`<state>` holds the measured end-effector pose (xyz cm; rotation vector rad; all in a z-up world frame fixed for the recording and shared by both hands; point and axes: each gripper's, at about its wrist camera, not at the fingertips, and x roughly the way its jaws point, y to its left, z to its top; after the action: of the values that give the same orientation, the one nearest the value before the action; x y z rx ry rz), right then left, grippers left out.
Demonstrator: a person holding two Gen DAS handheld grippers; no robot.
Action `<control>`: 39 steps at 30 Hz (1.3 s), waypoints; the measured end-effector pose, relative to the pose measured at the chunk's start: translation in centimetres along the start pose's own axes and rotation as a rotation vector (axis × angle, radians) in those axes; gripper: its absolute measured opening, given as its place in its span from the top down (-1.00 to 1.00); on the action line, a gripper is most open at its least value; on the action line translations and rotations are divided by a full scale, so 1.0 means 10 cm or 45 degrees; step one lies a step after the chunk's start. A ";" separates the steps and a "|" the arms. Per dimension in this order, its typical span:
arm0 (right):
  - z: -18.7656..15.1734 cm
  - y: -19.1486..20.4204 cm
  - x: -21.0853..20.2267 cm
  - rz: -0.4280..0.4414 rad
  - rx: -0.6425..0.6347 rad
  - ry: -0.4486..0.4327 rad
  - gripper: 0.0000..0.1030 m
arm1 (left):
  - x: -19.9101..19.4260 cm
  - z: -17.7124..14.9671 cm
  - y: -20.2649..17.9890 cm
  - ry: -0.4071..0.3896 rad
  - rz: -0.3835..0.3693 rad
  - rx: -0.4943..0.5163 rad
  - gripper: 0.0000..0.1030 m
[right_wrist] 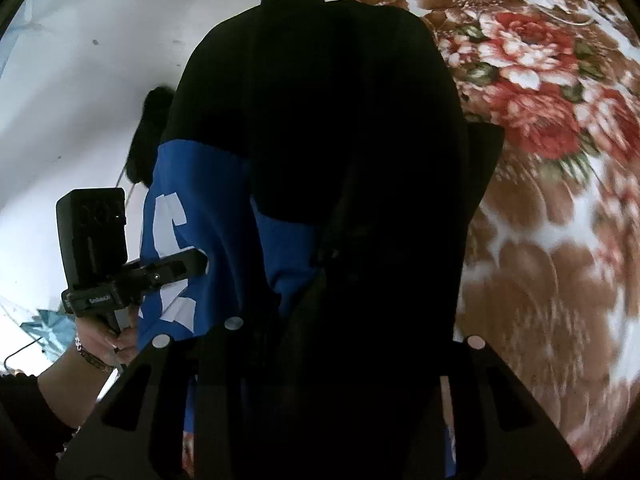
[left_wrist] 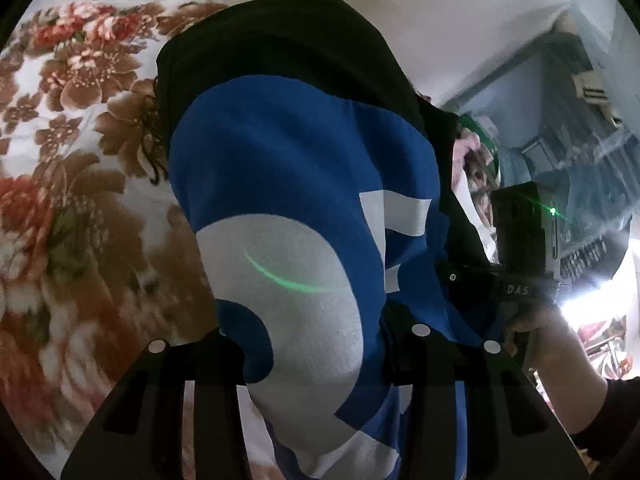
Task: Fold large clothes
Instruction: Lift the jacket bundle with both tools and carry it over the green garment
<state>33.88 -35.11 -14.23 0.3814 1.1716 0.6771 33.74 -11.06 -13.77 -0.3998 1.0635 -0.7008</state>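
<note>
While your left tool (left_wrist: 316, 344) is clamped on the blue-and-white printed part of the garment (left_wrist: 288, 168) and your right tool (right_wrist: 316, 340) is clamped on its black part, the whole piece hangs from both grips above the floral bed (left_wrist: 72, 208). By the look of it, you are at the lift-and-spread step, ahead of any fold. Next you likely need to draw the tools apart to stretch the top edge, then lay the garment flat on the bed without bunching.
</note>
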 end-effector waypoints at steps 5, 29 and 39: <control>-0.46 0.32 -0.60 -0.014 0.020 0.008 0.33 | -0.43 -0.45 -0.66 -0.005 -0.007 -0.019 0.21; -2.43 -0.51 -4.03 -0.214 0.390 -0.240 0.33 | 0.52 -1.31 -3.96 0.264 -0.335 0.252 0.21; -2.63 -2.42 -4.51 -0.218 0.499 -0.239 0.33 | 2.45 -1.23 -4.48 0.402 -0.429 0.265 0.21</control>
<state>6.16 -84.91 -6.10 0.6515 1.1401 0.2528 15.46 -59.93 -7.86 -0.2959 1.2183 -1.1940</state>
